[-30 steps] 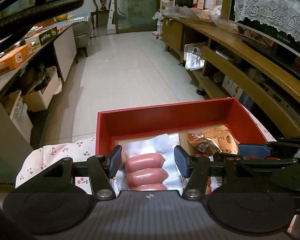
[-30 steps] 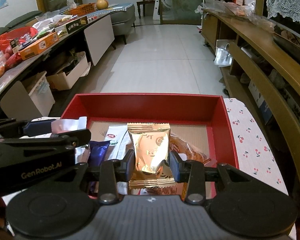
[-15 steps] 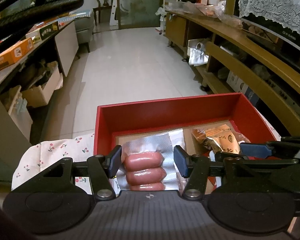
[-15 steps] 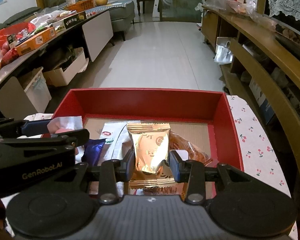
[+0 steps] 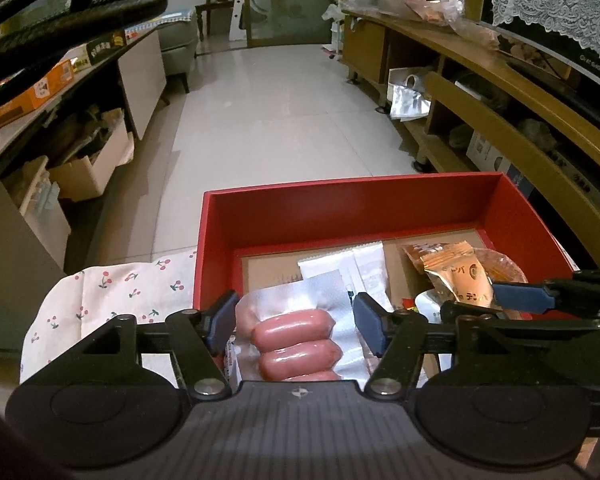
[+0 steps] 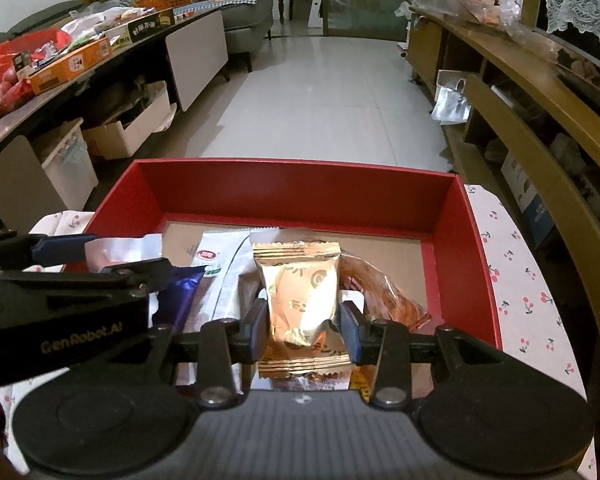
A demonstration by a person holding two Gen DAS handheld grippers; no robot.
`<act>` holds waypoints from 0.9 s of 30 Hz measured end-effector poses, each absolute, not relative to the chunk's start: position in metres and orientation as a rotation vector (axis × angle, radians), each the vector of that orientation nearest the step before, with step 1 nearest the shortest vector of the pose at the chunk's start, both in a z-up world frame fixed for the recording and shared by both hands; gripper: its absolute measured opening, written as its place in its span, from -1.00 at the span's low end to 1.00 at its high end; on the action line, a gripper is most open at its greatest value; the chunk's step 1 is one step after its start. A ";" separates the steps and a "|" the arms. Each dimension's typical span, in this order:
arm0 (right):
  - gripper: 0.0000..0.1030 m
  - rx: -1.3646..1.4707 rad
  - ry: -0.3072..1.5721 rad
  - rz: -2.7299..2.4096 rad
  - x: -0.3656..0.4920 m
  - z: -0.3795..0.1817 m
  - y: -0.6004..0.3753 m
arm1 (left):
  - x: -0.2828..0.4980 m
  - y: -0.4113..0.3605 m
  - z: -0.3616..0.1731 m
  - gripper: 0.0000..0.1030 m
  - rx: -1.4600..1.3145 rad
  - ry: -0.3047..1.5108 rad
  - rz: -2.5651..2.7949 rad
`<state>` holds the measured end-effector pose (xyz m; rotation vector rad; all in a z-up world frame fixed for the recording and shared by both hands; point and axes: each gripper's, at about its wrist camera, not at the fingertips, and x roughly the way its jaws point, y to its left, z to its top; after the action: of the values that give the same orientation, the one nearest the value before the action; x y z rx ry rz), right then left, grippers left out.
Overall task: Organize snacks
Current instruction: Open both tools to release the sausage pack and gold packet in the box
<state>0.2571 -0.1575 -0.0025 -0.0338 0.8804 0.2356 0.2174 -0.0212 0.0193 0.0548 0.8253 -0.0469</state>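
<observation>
An open red box (image 5: 340,188) sits on a cherry-print cloth (image 5: 132,288). My left gripper (image 5: 296,308) straddles a clear pack of pink sausages (image 5: 296,332) over the box's near left corner. Its jaws are opening: the left pad touches the pack and the right pad stands off it. My right gripper (image 6: 304,314) is shut on a gold snack packet (image 6: 300,288), held upright over the box (image 6: 300,168); its jaws are just starting to ease apart. On the box floor lie a white sachet (image 6: 216,256), a purple wrapper (image 6: 180,296) and an orange packet (image 6: 380,292).
The left gripper's arm (image 6: 60,252) reaches in at the left of the right wrist view. A wooden shelf unit (image 6: 520,128) runs along the right. On the left, a dark counter (image 6: 100,60) holds boxes and bags. Tiled floor (image 6: 320,92) lies beyond the box.
My left gripper's jaws have widened around the sausage pack, and the right pad has come off it. The right gripper still has the gold packet. Neither hand has shifted much.
</observation>
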 end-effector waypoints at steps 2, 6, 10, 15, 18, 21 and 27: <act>-0.06 -0.036 0.884 0.235 0.258 -0.003 -0.158 | 0.217 -0.021 0.019 0.39 0.060 0.827 -0.044; 0.03 -0.049 0.889 0.228 0.258 -0.006 -0.158 | 0.217 -0.018 0.020 0.52 0.044 0.830 -0.042; 0.10 -0.053 0.897 0.228 0.257 -0.008 -0.159 | 0.216 -0.018 0.023 0.64 0.046 0.823 -0.047; 0.11 -0.053 0.889 0.223 0.256 -0.005 -0.161 | 0.215 -0.018 0.024 0.68 0.047 0.825 -0.045; 0.12 -0.046 0.892 0.224 0.256 -0.004 -0.163 | 0.214 -0.016 0.026 0.70 0.049 0.819 -0.039; 0.12 -0.039 0.892 0.228 0.256 -0.003 -0.164 | 0.213 -0.013 0.030 0.72 0.037 0.815 -0.038; 0.13 0.007 0.880 0.232 0.255 0.006 -0.173 | 0.209 -0.009 0.040 0.76 0.018 0.794 -0.042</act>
<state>0.2545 -0.1733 0.0063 0.0070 0.8802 0.2319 0.2086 -0.0089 0.0398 0.0179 0.7940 -0.0423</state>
